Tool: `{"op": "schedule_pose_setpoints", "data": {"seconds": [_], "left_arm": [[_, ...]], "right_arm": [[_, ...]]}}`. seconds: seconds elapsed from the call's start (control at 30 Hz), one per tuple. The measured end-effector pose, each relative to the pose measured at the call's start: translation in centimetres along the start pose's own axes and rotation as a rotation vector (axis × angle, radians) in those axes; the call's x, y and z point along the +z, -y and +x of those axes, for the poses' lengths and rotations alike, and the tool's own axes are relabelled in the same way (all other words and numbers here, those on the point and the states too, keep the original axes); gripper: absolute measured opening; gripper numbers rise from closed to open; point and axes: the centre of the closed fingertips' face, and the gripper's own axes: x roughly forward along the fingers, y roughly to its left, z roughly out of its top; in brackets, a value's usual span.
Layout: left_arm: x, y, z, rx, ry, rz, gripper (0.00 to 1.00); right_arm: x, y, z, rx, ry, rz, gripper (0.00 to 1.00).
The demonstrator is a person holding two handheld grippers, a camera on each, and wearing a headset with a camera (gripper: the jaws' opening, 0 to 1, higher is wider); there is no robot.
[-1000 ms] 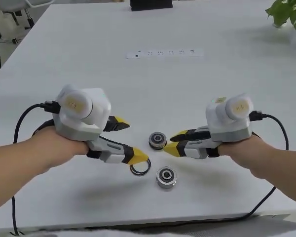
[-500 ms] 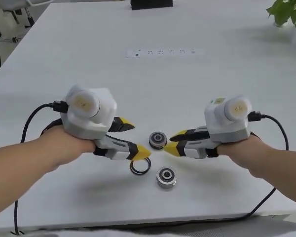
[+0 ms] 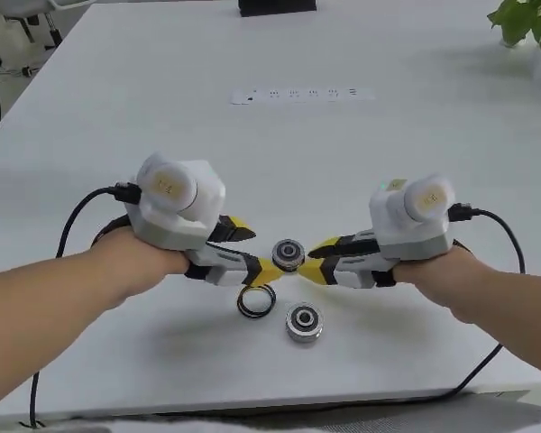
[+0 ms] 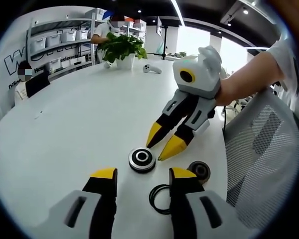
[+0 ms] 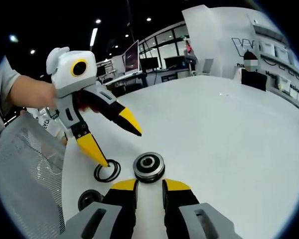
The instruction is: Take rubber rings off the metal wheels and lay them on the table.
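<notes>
desk (image 3: 388, 144) near edge: wheel (image 3: 288, 255) between claw tips; second wheel (image 3: 304, 323), loose rubber ring (image 3: 256, 300) nearer the edge | broad room toward far edge | left claw (image 3: 260, 250) spread, empty | right claw (image 3: 312, 259) narrowly parted, empty

I'm finding the room tight around the far wheel (image 3: 288, 255): the left tool (image 3: 255, 251), jaws spread, and the right tool (image 3: 310, 260), jaws narrowly parted, are flanking it. The loose ring (image 3: 256, 300) and second wheel (image 3: 304, 322) are lying just nearer me, crowding that side. Beyond, the surface (image 3: 343, 171) is running open toward the power strip (image 3: 302, 95).
</notes>
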Motion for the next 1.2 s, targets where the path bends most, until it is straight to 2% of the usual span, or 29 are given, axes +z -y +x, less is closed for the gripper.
{"op": "schedule_pose_setpoints", "data": {"seconds": [0.4, 0.77, 1.2], "left_arm": [[0.2, -0.3, 0.9, -0.007, -0.004, 0.002, 0.30], [0.7, 0.1, 1.9, -0.019, -0.007, 0.018, 0.26], [0.4, 0.2, 2.5, -0.020, -0.032, 0.039, 0.17]], "right_arm": [[-0.1, 0.0, 0.3, -0.001, -0.004, -0.007, 0.15], [0.0, 0.0, 0.5, -0.003, -0.003, -0.025, 0.13], [-0.1, -0.1, 0.5, -0.005, 0.001, -0.026, 0.12]]}}
